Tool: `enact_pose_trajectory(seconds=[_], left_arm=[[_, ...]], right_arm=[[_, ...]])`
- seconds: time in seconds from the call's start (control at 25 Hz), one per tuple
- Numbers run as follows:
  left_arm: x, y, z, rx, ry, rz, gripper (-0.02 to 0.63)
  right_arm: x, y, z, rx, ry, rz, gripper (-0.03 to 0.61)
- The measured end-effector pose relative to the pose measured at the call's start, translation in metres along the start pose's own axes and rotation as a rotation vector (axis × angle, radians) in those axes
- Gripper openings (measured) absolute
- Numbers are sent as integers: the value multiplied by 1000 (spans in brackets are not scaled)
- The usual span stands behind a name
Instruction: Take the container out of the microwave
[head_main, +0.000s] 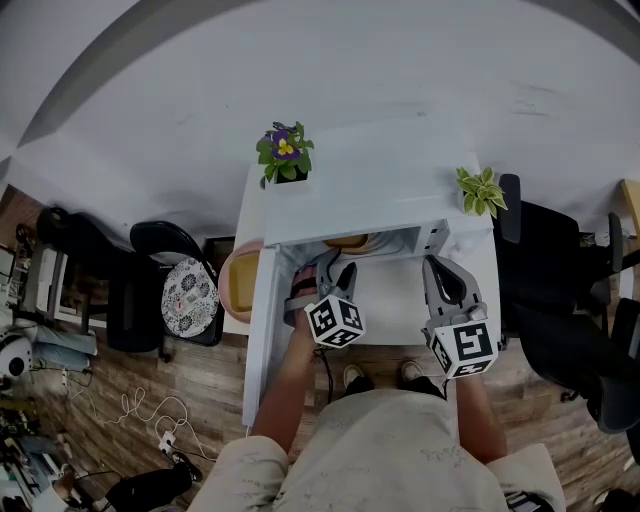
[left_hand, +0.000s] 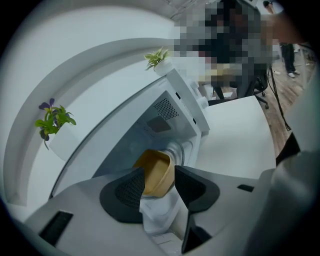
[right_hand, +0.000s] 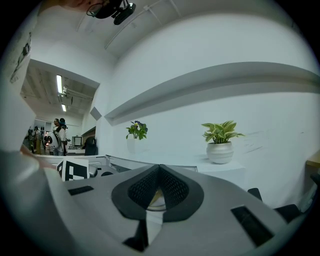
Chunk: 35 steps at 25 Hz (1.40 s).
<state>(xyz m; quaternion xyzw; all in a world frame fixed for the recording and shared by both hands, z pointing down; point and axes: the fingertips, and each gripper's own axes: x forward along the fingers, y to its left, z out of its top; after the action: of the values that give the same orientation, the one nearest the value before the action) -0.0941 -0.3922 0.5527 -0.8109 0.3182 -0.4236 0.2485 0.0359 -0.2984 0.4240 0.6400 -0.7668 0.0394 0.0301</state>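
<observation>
Container (left_hand: 156, 172), yellow, sits inside the open microwave (left_hand: 182, 107), showing between the spread jaws of my left tongs (left_hand: 159, 170), not clamped. My right tongs (right_hand: 159, 169) are pressed together on nothing, off to the container's right.

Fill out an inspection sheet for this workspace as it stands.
Surface: white table, bare in front of the microwave.
Job's things: yellow container inside the open microwave, not yet out.
Clutter: purple-flowered plant and green plant on top of the microwave.
Grippers: left claw open, container ahead between its jaws; right claw shut, holding nothing.
Cables: white cable on the floor, left of the table.
Surroundings: white wall, black chair on the right.
</observation>
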Motion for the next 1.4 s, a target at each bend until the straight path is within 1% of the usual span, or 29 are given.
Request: enact_pose_trajectory(seconds=[0.24,0.44,0.72,1.08,1.4], left_arm=[[14,-1,-4,67,58,-8,193],[28,-7,-12,155,102,-36,193],[42,-15,-21,232,155,-67,193],[54,-13,-26,272,185,-83,183],[60,-14,-27,283,190,-93,106]], right_arm=[[-1,-6,-1,4,0,-10,15],[-3,-12,-3,7,2,-21,15],[-4,-18,-6,12,8,-27,15],[-1,-23,-8,18,14,-30,15],[1,-27,-9,20,14,-31,15]])
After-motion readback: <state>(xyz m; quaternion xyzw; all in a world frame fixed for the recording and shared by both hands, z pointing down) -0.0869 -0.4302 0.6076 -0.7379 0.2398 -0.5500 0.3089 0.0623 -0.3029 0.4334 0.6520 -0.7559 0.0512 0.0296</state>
